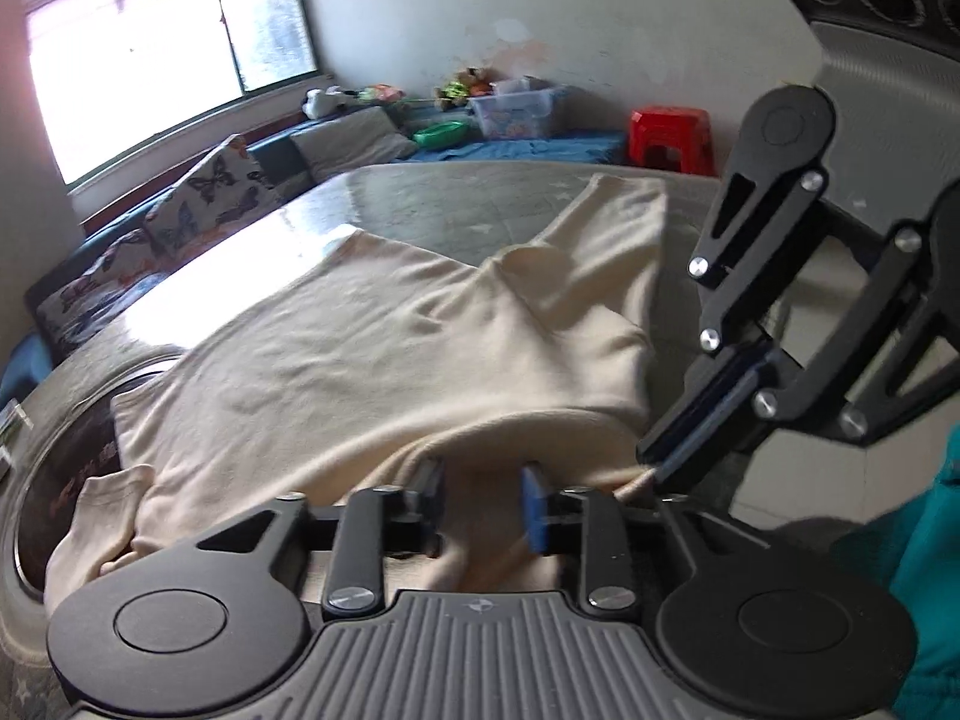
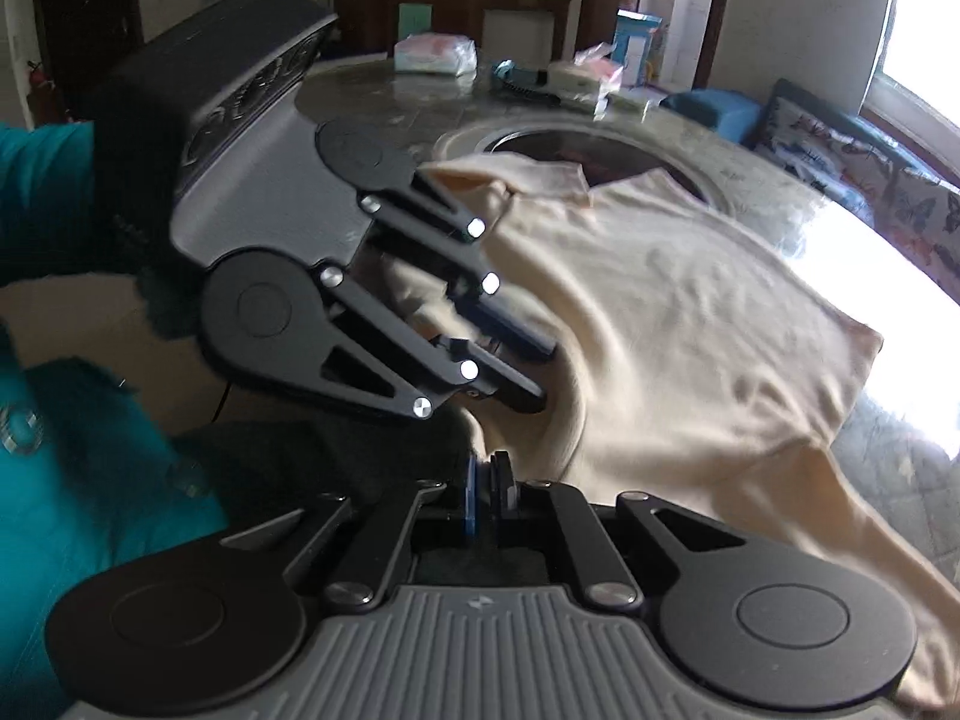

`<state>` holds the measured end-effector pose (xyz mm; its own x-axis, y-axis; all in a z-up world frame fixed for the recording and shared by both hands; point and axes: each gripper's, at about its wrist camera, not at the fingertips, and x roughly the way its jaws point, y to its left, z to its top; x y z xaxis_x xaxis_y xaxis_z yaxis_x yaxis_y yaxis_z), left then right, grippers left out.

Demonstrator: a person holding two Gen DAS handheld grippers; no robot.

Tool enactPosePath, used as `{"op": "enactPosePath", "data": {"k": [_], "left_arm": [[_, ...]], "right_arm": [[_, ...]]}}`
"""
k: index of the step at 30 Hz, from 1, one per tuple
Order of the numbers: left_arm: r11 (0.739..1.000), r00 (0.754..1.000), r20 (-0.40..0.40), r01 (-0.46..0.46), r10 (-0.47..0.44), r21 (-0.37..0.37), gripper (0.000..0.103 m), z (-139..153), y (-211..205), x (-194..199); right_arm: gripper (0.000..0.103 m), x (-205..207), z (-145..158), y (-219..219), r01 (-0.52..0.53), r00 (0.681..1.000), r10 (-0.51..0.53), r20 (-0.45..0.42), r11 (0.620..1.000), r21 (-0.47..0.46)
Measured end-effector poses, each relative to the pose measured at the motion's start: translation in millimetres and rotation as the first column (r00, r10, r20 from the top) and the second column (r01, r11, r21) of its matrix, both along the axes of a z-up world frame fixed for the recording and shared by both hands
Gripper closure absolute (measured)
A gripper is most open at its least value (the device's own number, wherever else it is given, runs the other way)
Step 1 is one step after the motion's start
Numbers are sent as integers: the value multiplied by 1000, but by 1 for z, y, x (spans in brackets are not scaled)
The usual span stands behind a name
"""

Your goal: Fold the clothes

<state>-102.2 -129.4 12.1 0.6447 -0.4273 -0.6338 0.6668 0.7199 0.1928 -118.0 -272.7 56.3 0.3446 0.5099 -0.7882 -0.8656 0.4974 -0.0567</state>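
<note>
A cream shirt [image 1: 360,360] [image 2: 690,330] lies spread on a round glass-topped table [image 1: 450,204] [image 2: 390,102], with one sleeve hanging over the near edge. My left gripper [image 1: 480,498] [image 2: 543,375] is open at the shirt's near hem. Cloth drapes over and between its fingers, and the pads stand apart. My right gripper [image 2: 485,489] [image 1: 651,465] is just to the right of it at the same hem. Its jaws are shut, and in the left wrist view a thin strip of the hem runs into its tips.
A dark round inset [image 2: 570,150] [image 1: 78,468] sits in the tabletop, partly under the shirt. Plastic bags [image 2: 435,54] and a box [image 2: 639,42] stand at the table's far side. A sofa with butterfly cushions [image 1: 210,192] and a red stool [image 1: 669,138] lie beyond. A teal sleeve [image 2: 48,180] is close.
</note>
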Motion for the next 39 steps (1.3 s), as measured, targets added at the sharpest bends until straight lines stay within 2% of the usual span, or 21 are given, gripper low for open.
{"op": "enactPosePath", "data": {"k": [5, 6, 8, 10, 13, 19, 21, 23, 26, 28, 29, 32, 39], "left_arm": [[1000, 1000, -2, -11, 11, 12, 68, -1, 2, 2], [1000, 1000, -6, -14, 14, 12, 75, -1, 2, 2], [1000, 1000, -15, -20, 21, 5, 80, -1, 5, 3], [1000, 999, -19, -31, 31, 0, 94, -1, 7, 4], [998, 998, -11, -57, 57, 0, 101, 0, 11, 4], [989, 997, -28, -80, 77, -121, 102, 22, 31, -13], [984, 997, -43, -76, 70, -162, 102, 29, 38, -19], [983, 996, -50, -83, 75, -165, 103, 30, 43, -22], [983, 993, -77, -96, 85, -156, 103, 24, 48, -21], [984, 993, -82, -100, 88, -151, 103, 22, 49, -21], [984, 993, -77, -100, 89, -149, 103, 23, 49, -21], [987, 997, -19, -83, 81, -139, 99, 27, 44, -23], [983, 994, -54, -99, 92, -157, 99, 15, 21, 15]], "right_arm": [[99, -5, -1, -5, 3, 1000, -3, 2, 1000, -28], [99, -4, 2, -6, 9, 1000, -9, 9, 1000, -23], [98, -2, 7, -9, 26, 999, -26, 22, 1000, -5], [97, 2, 12, -10, 48, 998, -49, 31, 999, 21], [96, 8, 17, -10, 80, 996, -82, 40, 995, 57], [84, 14, 9, 6, 69, 996, -72, 45, 995, 67], [75, 13, 5, 10, 60, 997, -62, 40, 996, 64], [74, 13, -1, 15, 62, 997, -63, 34, 997, 49], [77, 16, -12, 19, 80, 997, -80, 16, 997, 22], [88, 16, -14, 18, 91, 996, -91, 11, 996, 17], [97, 16, -13, 17, 101, 995, -101, 12, 995, 21], [100, 16, -7, 10, 129, 992, -129, -11, 991, 46], [101, 3, -6, 3, 80, 997, -80, -7, 997, 13]]}}
